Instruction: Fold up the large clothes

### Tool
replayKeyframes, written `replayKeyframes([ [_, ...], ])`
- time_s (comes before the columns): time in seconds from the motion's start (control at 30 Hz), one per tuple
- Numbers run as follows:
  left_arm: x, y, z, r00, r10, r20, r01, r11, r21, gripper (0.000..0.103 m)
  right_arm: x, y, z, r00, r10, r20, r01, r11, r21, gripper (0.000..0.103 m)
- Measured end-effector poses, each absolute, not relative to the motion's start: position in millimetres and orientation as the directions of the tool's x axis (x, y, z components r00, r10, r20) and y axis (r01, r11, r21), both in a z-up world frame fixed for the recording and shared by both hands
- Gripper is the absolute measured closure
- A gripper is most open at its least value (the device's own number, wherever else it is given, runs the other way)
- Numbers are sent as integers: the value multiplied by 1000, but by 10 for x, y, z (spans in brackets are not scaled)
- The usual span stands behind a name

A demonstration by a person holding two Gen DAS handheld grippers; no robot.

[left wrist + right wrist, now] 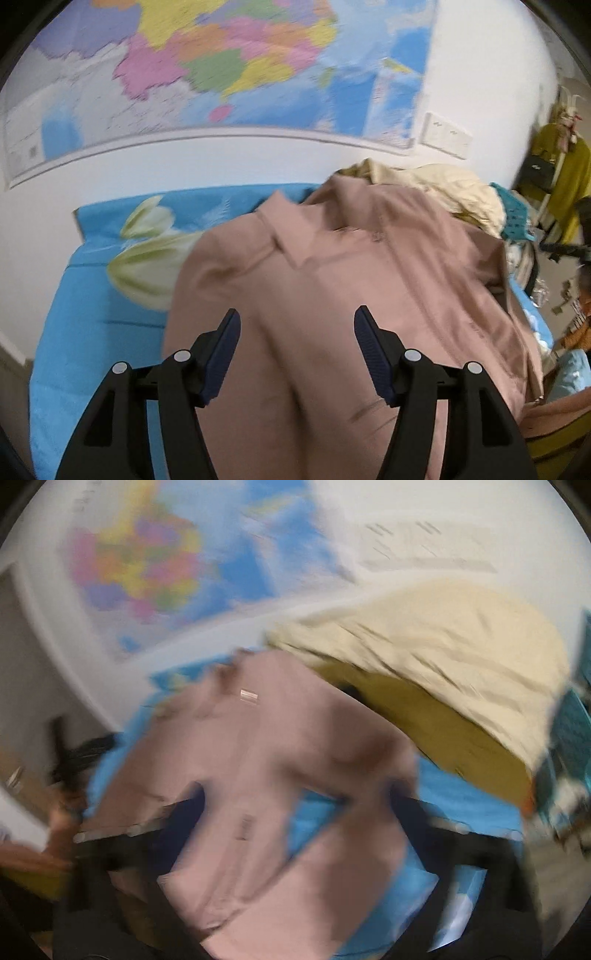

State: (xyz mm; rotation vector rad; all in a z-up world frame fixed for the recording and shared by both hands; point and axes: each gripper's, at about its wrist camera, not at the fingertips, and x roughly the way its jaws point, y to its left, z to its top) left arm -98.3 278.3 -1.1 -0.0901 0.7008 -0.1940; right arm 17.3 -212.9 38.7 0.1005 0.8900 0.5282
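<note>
A dusty-pink collared shirt (351, 288) lies spread on a blue floral bedsheet (92, 295), collar toward the wall. My left gripper (298, 314) hovers over the shirt's body with its blue-padded fingers well apart and no cloth pinched between them. The right wrist view is heavily blurred. There the same pink shirt (258, 757) runs under my right gripper (299, 805), whose dark fingers stand wide apart over the cloth and the blue sheet (461, 805), gripping nothing. A hand (62, 819) with a dark blurred shape shows at that view's left edge.
A cream garment (443, 184) is heaped at the head of the bed, over a mustard one (424, 723). A teal basket (517, 218) sits to the right. A coloured map (221, 66) covers the white wall behind. Clutter and a yellow hanging garment (569, 177) fill the far right.
</note>
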Motion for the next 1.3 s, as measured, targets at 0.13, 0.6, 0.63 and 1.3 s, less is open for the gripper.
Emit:
replayKeyframes([
  [0.13, -931, 2608, -33, 735, -240, -634, 189, 971, -149, 41, 345, -2242, -343, 397, 345, -851, -206, 936, 284, 7],
  [0.6, -880, 2393, -35, 700, -367, -612, 311, 929, -201, 41, -8, -1594, 815, 336, 726, -600, -540, 670, 509, 96],
  [0.63, -885, 2377, -12, 697, -389, -602, 328, 920, -215, 41, 3, -1417, 861, 316, 732, -603, -568, 655, 498, 96],
  [1.3, -727, 1777, -350, 494, -561, -664, 520, 803, -292, 36, 311, -525, 84, 229, 497, -837, -638, 726, 256, 11],
])
